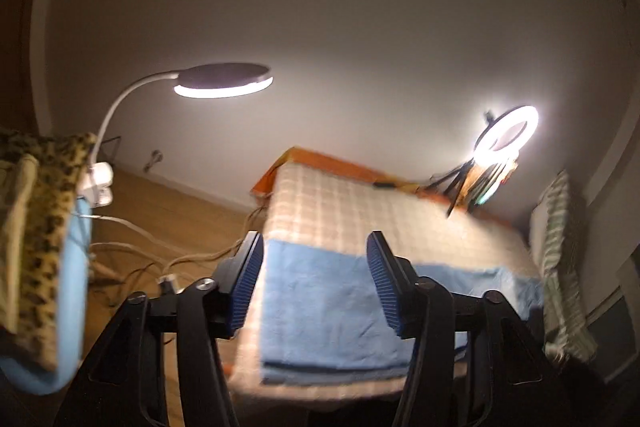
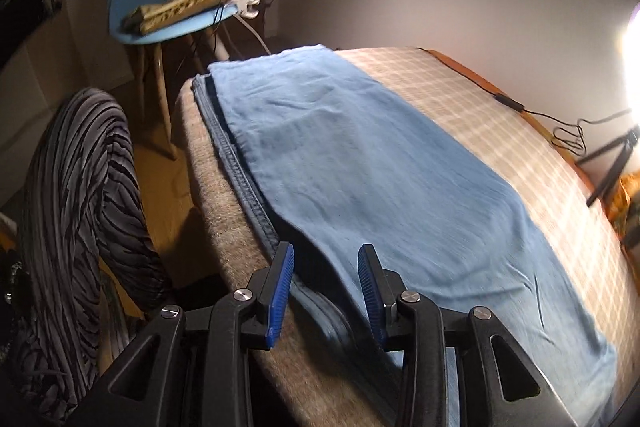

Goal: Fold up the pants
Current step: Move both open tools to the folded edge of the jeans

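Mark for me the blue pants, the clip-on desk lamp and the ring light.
blue pants (image 2: pixel 380 163): right wrist view, middle of the flat top layer.
clip-on desk lamp (image 1: pixel 224 79): left wrist view, on the round lit head.
ring light (image 1: pixel 507 135): left wrist view, on the glowing ring's rim.

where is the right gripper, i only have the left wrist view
Observer: The right gripper sits low over the near seamed edge of the blue pants, jaws open, nothing pinched.
Operator: are the pants hanging off the table on that side
Observer: No. The seam runs along the table, just inside its near edge.
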{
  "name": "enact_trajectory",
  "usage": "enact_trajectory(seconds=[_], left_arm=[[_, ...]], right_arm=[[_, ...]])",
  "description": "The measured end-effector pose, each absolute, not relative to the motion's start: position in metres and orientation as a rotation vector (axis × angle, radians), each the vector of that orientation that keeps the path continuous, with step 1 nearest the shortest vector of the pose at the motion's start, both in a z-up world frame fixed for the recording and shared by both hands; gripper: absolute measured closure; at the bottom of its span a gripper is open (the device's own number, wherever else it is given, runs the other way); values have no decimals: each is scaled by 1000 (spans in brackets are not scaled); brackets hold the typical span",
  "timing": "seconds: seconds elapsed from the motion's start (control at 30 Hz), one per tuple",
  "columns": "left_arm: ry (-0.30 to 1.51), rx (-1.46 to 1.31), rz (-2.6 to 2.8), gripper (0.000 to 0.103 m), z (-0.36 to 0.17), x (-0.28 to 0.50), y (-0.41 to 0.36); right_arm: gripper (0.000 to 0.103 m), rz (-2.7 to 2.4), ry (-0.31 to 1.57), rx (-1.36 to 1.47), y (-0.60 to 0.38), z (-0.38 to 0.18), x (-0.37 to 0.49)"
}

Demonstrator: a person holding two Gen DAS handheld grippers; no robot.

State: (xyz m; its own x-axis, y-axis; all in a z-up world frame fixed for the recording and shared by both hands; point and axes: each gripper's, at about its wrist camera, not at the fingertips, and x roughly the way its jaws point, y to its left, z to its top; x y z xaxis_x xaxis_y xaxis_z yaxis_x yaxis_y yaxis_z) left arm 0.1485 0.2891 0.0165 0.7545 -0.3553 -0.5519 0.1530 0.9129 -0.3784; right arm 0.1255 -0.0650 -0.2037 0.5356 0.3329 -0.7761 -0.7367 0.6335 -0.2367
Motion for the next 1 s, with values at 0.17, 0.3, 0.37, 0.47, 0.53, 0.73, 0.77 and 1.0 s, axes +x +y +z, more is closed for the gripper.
enact_trajectory(seconds=[0.17,0.3,0.37,0.47,0.53,0.73,0.77,1.0], left_arm=[[764,-341,-323,44,-38,145,274],[887,-444,-380,44,-119,150,247],[921,-495,-394,44,-148,151,237],[953,-601,-395,44,-187,152,228],[953,-677,-382,44,-203,152,227],[902,-808,-317,44,-222,160,231],[903,-807,-305,43,-224,162,231],[887,-836,-274,44,-234,164,233]], right_arm=[[66,659,782,-630,-58,-216,135],[64,652,815,-637,-57,-224,140],[63,641,825,-643,-58,-227,142],[63,627,839,-655,-60,-233,144],[63,612,836,-666,-62,-234,144],[63,629,795,-626,-64,-220,139],[63,629,790,-637,-64,-219,138],[62,619,795,-728,-54,-228,143]])
